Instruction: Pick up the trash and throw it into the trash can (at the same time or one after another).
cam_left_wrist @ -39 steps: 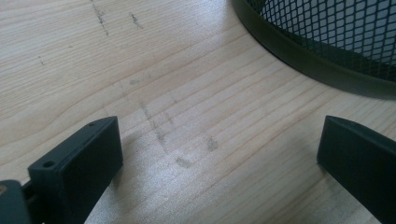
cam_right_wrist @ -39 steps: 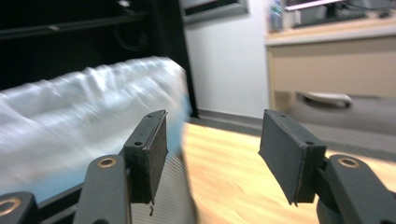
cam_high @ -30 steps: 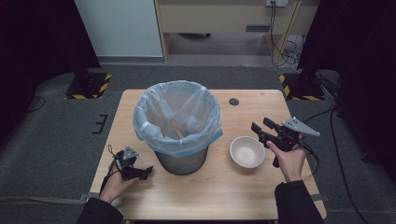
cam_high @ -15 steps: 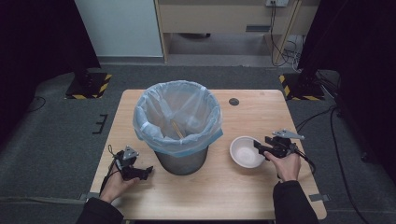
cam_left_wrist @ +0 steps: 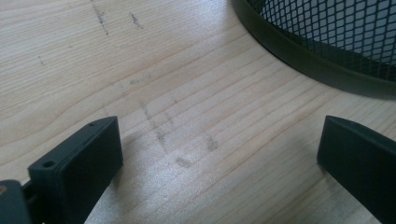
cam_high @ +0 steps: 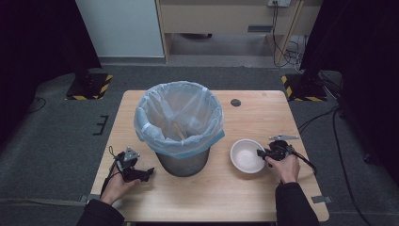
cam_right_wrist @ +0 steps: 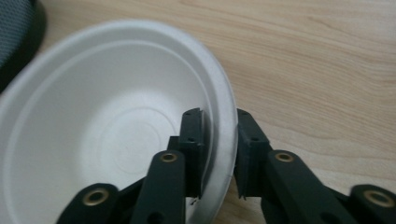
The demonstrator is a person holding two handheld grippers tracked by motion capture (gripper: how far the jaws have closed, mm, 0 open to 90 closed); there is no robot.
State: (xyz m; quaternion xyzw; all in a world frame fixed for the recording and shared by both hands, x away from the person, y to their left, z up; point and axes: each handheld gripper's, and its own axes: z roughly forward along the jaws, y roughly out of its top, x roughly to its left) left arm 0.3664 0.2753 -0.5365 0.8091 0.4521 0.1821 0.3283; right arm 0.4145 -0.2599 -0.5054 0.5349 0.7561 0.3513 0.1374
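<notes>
A white paper bowl (cam_high: 246,156) sits on the wooden table (cam_high: 263,115), right of a mesh bin (cam_high: 181,162) lined with a pale blue bag (cam_high: 179,117). My right gripper (cam_high: 261,153) is at the bowl's right edge. In the right gripper view it (cam_right_wrist: 219,116) is shut on the bowl's (cam_right_wrist: 107,130) rim, one jaw inside and one outside. My left gripper (cam_high: 143,174) rests low on the table just left of the bin's base. It (cam_left_wrist: 219,140) is open, with bare wood between its jaws and the bin's mesh (cam_left_wrist: 327,32) just ahead.
A small black round disc (cam_high: 235,102) lies on the table behind the bowl. Thin wooden sticks (cam_high: 178,131) lie inside the bag. Bare table stretches along the front edge between the person's two hands. The floor around is dark grey carpet.
My right gripper came down and left from above the table's right side to the bowl and shut on its rim. The left gripper stayed where it was.
</notes>
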